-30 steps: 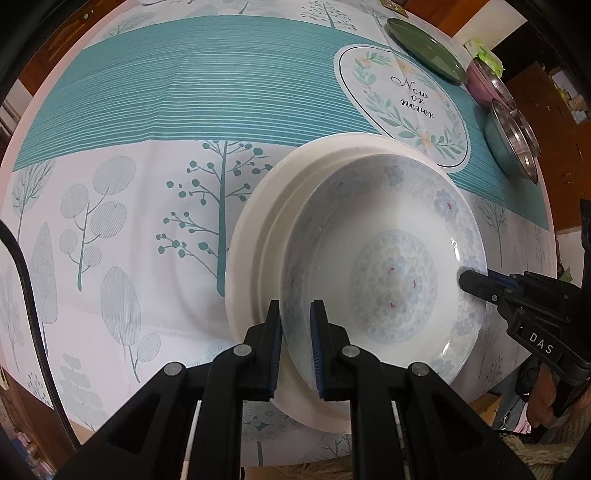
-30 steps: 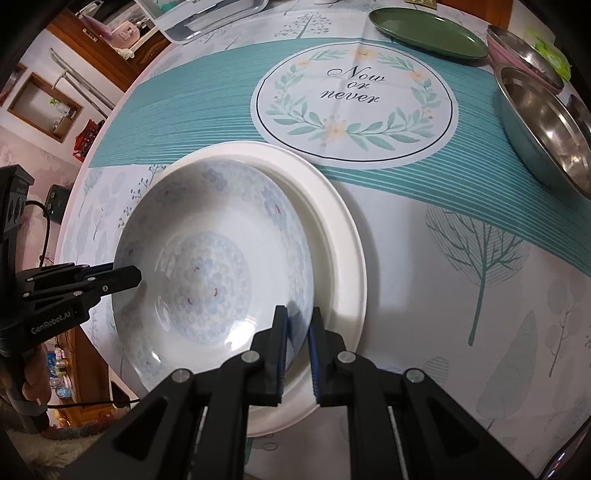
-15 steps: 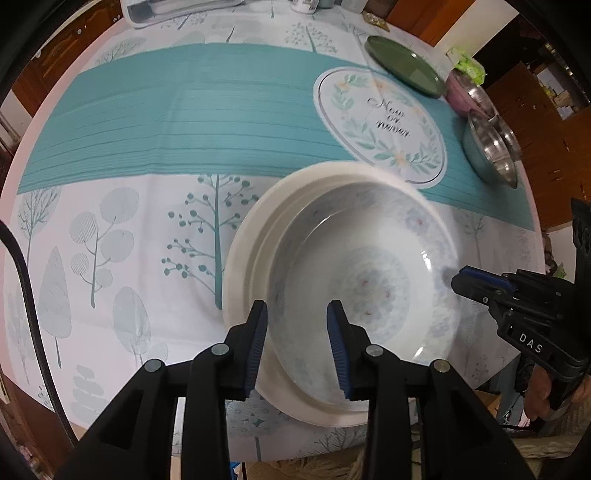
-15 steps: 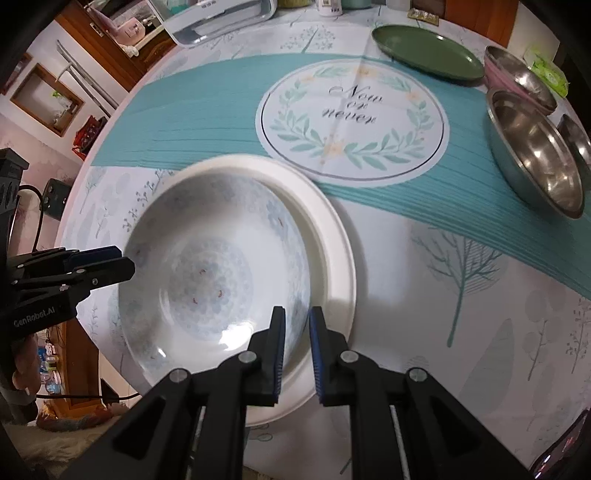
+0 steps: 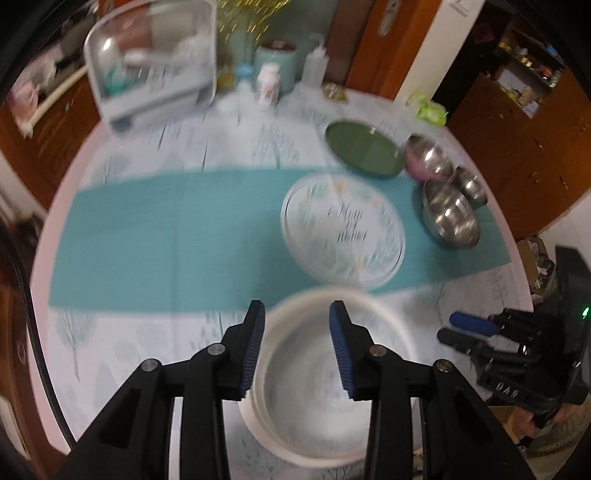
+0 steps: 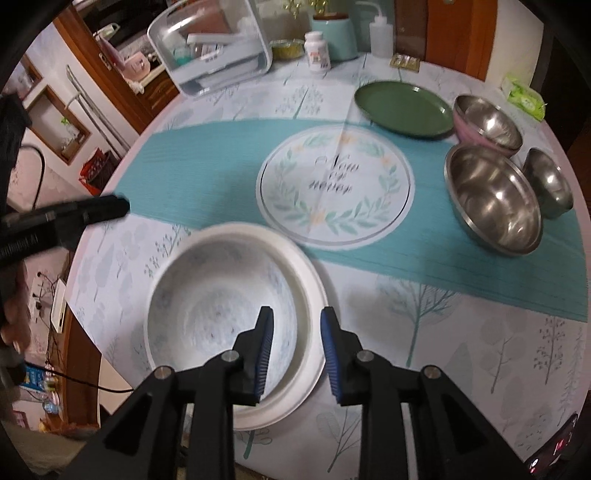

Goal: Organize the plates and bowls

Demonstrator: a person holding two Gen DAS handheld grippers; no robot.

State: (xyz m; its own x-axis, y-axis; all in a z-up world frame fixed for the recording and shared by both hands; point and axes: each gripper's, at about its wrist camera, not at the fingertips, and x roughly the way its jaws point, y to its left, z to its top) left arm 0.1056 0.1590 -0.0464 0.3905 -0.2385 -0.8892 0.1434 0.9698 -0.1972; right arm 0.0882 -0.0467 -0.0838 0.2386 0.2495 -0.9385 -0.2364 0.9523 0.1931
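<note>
Patterned bowl [image 6: 221, 310] sitting inside the white plate [image 6: 314, 295], pushed toward one side of it, near the table edge on the tree-print tablecloth [image 6: 461, 332]. Left gripper [image 5: 295, 343] released, jaws opening, blue pads apart above the stack, nothing pinched between them. Same deal with the right gripper [image 6: 295, 347]: let go, jaws opening, hanging over the bowl's rim with a clear gap on both sides. Left-wrist view pretty blurry, so bowl pattern barely readable there.

Further back: round "Now or never" print [image 6: 334, 184] on the teal band, dark green plate [image 6: 402, 109] beyond it. Off to the side, big steel bowl [image 6: 493, 199], small steel bowl [image 6: 546, 182] just beside it, pink bowl with a steel lining [image 6: 487, 122] behind. Clear lidded box [image 6: 214, 48], white pill bottle [image 6: 317, 50] and squeeze bottle [image 6: 380, 31] at the far edge.
</note>
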